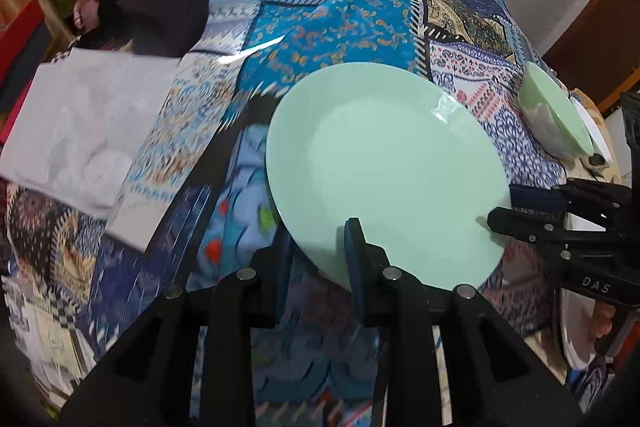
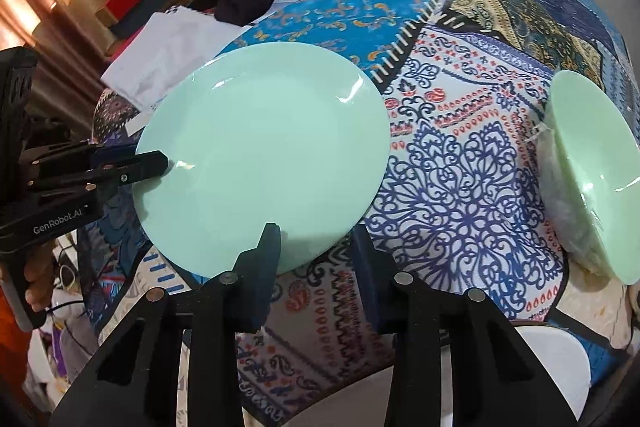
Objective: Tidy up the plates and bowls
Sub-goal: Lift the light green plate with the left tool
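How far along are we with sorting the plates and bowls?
Early. Nothing looks stacked yet. In hand: the left hand-held gripper and right hand-held gripper both straddle the rim of the mint green plate on the patterned tablecloth, jaws open. Left: grip it and group it with the green bowl at the table's right edge.

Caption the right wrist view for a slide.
Both tongs, right and left, straddle the rim of a mint-green plate on a patchwork tablecloth; a green bowl sits to the right.
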Motion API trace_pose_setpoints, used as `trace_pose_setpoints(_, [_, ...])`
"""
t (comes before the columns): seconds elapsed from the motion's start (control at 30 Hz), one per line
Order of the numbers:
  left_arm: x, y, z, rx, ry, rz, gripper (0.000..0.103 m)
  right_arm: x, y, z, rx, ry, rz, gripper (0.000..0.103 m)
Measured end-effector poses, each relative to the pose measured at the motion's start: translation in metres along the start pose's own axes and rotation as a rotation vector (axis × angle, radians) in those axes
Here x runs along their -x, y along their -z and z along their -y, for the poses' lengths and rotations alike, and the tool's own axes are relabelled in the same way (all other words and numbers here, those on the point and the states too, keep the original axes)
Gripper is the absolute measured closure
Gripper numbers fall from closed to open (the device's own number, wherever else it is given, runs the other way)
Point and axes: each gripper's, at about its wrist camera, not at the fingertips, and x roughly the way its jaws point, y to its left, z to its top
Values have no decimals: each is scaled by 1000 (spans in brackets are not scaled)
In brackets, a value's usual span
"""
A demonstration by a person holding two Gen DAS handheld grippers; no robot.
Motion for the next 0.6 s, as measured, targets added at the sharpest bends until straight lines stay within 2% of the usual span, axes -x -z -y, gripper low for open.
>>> trace_pose_setpoints(0.13, [1,4,-9,29,22,-17,77,-3,-10,9,-35,21,7,70])
trace_pose_setpoints(0.3, [-4,-4,-11,26,-6,-8,77,-12,-22,21,-67,22,-14,70])
trace_pose_setpoints(0.6, [-17,-16,-16,46,20,1,77,-34,-44,13,-19,36,-14,71])
